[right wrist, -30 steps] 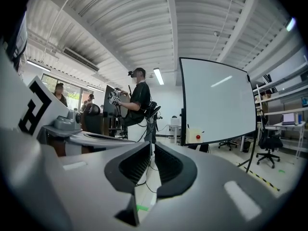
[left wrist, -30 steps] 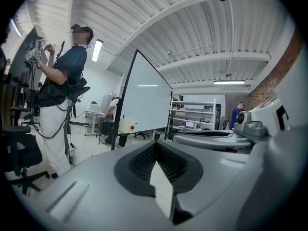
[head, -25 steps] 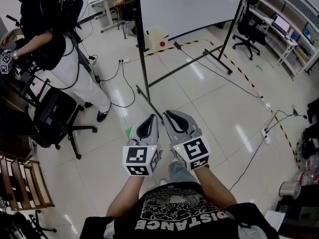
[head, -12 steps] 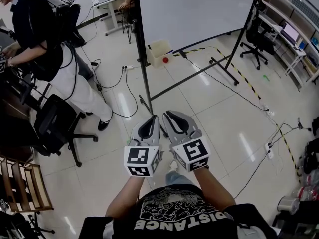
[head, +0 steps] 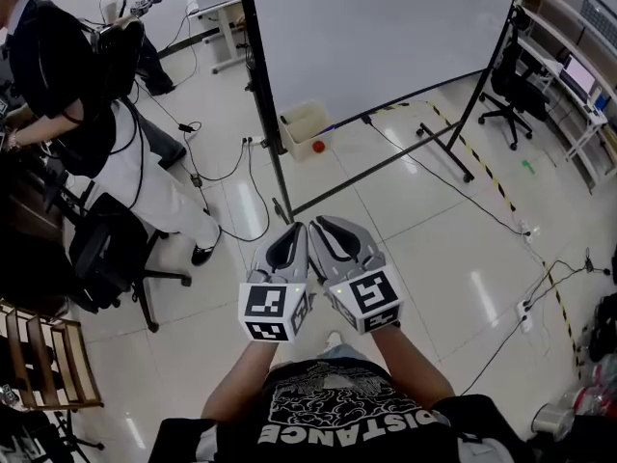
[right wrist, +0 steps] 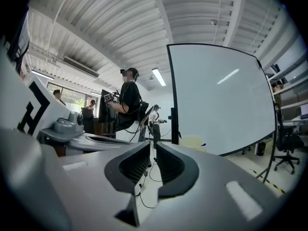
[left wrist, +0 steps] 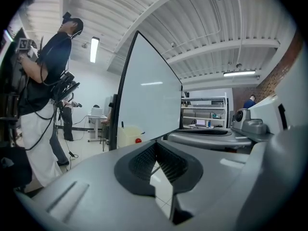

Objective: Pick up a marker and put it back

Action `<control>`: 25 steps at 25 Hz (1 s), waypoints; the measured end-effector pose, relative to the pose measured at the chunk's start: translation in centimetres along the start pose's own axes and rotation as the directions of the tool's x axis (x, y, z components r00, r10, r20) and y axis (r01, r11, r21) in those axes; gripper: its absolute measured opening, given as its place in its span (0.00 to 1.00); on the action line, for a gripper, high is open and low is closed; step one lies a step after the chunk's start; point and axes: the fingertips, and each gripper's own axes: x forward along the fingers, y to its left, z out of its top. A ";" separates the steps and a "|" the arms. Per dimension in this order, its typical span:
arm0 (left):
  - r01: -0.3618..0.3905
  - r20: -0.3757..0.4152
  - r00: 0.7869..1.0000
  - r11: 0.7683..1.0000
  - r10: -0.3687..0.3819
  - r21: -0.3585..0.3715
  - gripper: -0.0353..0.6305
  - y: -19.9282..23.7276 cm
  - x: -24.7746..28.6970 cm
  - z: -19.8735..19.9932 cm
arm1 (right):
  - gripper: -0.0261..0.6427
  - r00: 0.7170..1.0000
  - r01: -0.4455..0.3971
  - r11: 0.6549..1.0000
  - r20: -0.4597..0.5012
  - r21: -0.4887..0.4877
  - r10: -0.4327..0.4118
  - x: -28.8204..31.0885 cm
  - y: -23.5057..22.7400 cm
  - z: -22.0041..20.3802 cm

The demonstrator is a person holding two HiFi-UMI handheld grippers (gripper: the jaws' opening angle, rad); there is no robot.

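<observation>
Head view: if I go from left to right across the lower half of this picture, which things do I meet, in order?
wooden slatted frame → black office chair → left gripper → right gripper → white power strip on the floor

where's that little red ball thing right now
In the head view the red ball lies on the floor ahead, just right of the cream box, below the whiteboard's lower left corner.
</observation>
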 end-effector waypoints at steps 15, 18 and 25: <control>-0.073 0.016 0.997 0.997 0.073 -0.015 0.06 4.2 6.4 0.9 | 0.08 0.998 -0.059 0.998 -0.002 -0.028 0.059 6.7 -5.1 0.3; -0.075 0.017 0.997 0.997 0.075 -0.022 0.06 5.4 7.9 1.0 | 0.08 0.998 -0.059 0.998 -0.008 -0.034 0.058 8.4 -6.1 0.3; -0.082 0.021 0.996 0.996 0.083 -0.033 0.06 8.7 11.4 1.9 | 0.08 0.998 -0.056 0.997 -0.020 -0.052 0.055 13.0 -8.2 0.6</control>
